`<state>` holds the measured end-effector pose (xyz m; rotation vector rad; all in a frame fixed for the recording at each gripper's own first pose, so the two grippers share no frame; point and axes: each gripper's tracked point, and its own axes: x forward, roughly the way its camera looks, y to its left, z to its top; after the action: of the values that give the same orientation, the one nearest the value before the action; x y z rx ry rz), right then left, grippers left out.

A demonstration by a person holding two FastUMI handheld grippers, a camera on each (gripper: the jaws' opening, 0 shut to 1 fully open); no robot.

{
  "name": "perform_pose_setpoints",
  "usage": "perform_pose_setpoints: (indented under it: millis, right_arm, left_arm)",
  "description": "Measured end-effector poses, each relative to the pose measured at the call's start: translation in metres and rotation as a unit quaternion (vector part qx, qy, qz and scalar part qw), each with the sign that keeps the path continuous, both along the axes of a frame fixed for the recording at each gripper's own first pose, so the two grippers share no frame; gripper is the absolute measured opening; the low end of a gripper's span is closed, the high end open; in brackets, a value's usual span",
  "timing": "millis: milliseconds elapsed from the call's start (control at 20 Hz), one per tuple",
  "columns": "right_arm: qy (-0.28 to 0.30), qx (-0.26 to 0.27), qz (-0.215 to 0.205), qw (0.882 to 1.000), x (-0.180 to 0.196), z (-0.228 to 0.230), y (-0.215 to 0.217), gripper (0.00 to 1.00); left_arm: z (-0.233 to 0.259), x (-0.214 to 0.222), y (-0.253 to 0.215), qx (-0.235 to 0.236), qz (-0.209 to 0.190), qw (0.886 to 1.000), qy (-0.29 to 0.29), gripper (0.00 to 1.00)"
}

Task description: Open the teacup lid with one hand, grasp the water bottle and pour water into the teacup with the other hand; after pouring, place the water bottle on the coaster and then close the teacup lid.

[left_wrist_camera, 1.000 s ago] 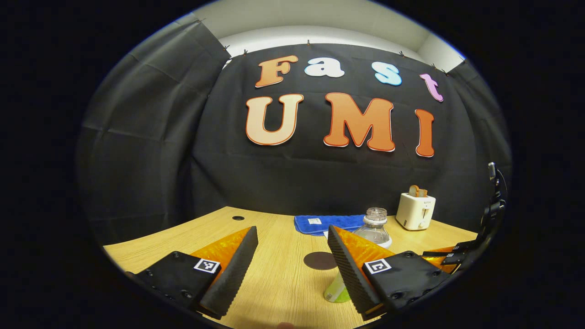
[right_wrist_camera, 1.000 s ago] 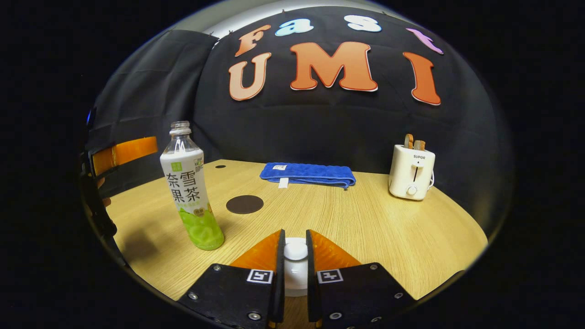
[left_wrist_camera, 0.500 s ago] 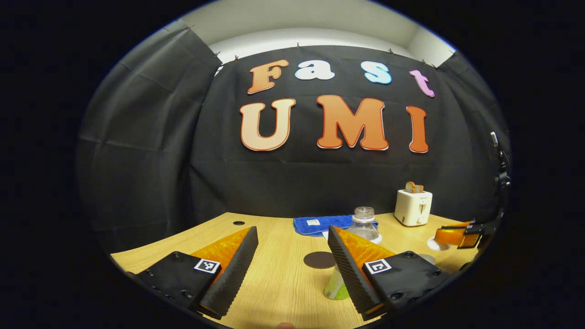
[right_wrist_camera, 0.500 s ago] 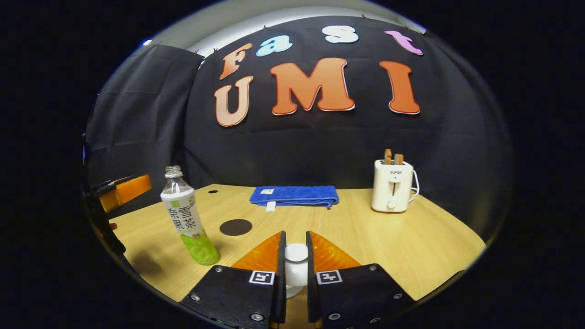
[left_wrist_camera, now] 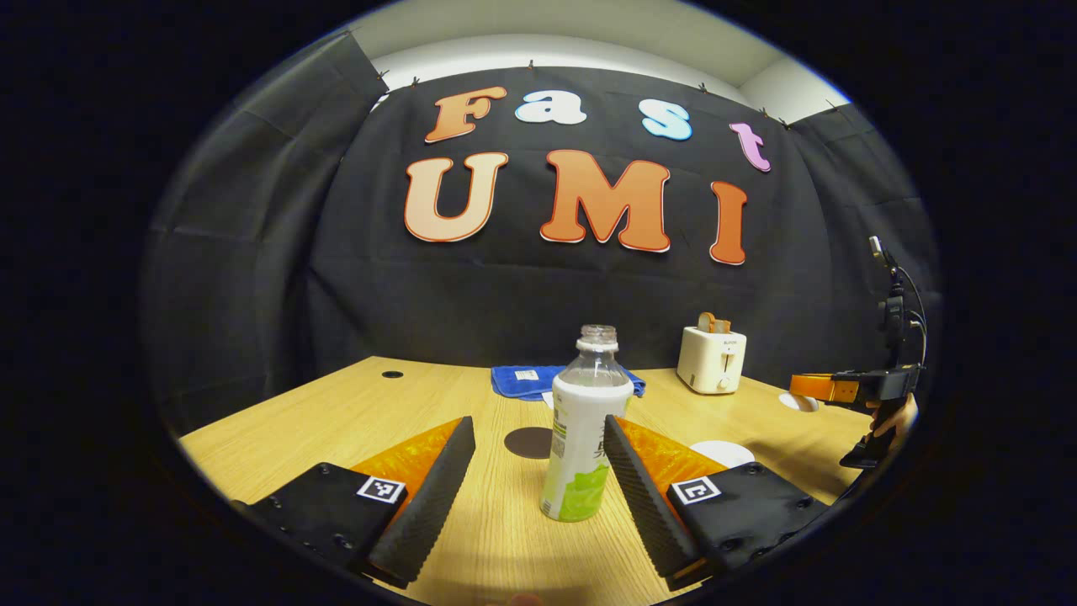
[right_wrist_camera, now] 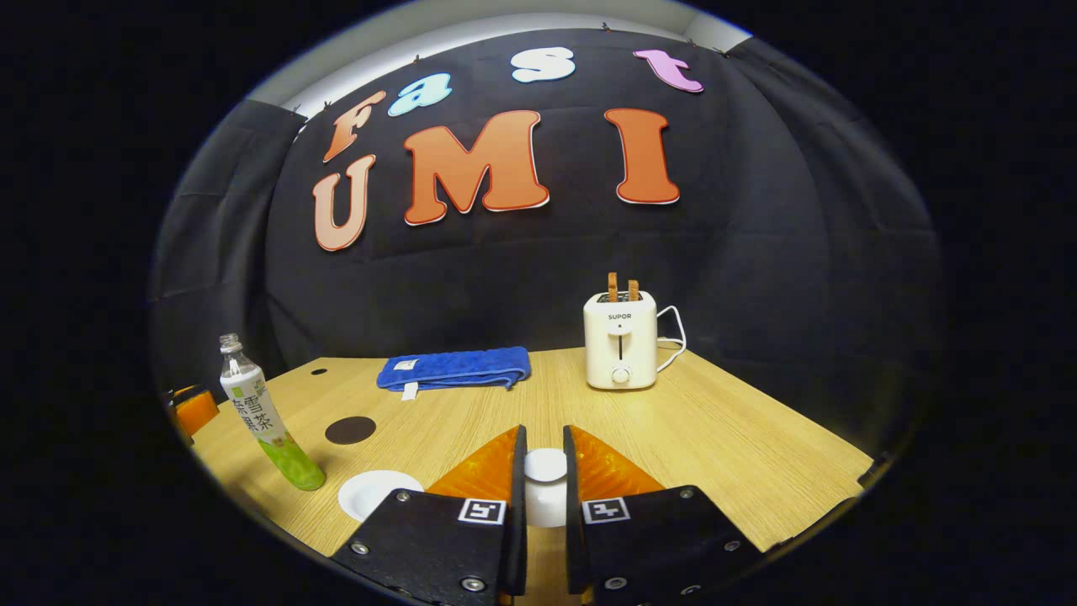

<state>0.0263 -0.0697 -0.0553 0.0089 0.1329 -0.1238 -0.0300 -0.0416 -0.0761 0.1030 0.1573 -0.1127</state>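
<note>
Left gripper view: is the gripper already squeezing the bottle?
No. The left gripper stands wide open, and the water bottle stands upright on the table between its fingers, with a gap on each side.

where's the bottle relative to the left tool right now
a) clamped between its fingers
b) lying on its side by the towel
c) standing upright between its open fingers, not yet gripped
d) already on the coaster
c: the bottle stands upright on the table between the left tool's spread fingers, with a gap on each side.

The left gripper point(left_wrist_camera: 538, 471) is spread wide, the upright bottle point(left_wrist_camera: 585, 425) between its fingers, touching neither. Coaster point(left_wrist_camera: 528, 442) just behind; open teacup point(left_wrist_camera: 722, 454) right.
</note>
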Motion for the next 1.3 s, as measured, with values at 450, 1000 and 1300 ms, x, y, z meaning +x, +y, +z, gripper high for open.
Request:
perform_pose_setpoints:
  millis: [450, 1000, 1300]
  right_arm:
    - [0.017, -0.001, 0.017, 1.000, 0.004, -0.013, 0.015, 0.19]
    - [0.020, 0.012, 0.018, 1.000, 0.002, -0.011, 0.013, 0.19]
    - [0.018, 0.015, 0.024, 0.999, 0.001, -0.009, 0.017, 0.19]
  left_arm:
    - [-0.051, 0.009, -0.020, -0.005, -0.022, 0.999, 0.047, 0.99]
    - [-0.064, 0.047, -0.036, 0.031, -0.039, 0.998, 0.032, 1.00]
    - [-0.073, 0.054, -0.038, 0.044, -0.041, 0.997, 0.049, 0.97]
